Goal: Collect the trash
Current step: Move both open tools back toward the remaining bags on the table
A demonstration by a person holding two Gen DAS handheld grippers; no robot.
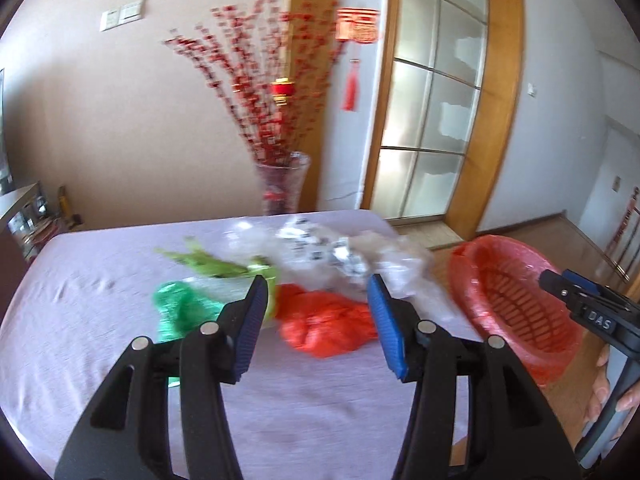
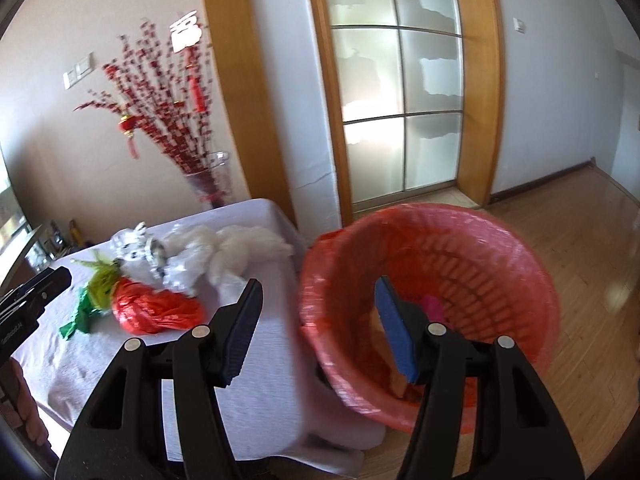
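Crumpled plastic is what I'm after: a red bag (image 1: 326, 322) lies nearest me on the table (image 1: 100, 320), a green bag (image 1: 180, 308) just beside it toward the left edge, and clear and white wrappers (image 1: 340, 256) are heaped behind them toward the far right corner. My left gripper (image 1: 318, 320) hangs above the red bag, jaws spread and empty, framing it for a pinch. My right gripper (image 2: 316, 324), also spread and empty, waits over the near rim of the red-lined basket (image 2: 500, 240), which stands on the floor off the table's right edge, so drops are short.
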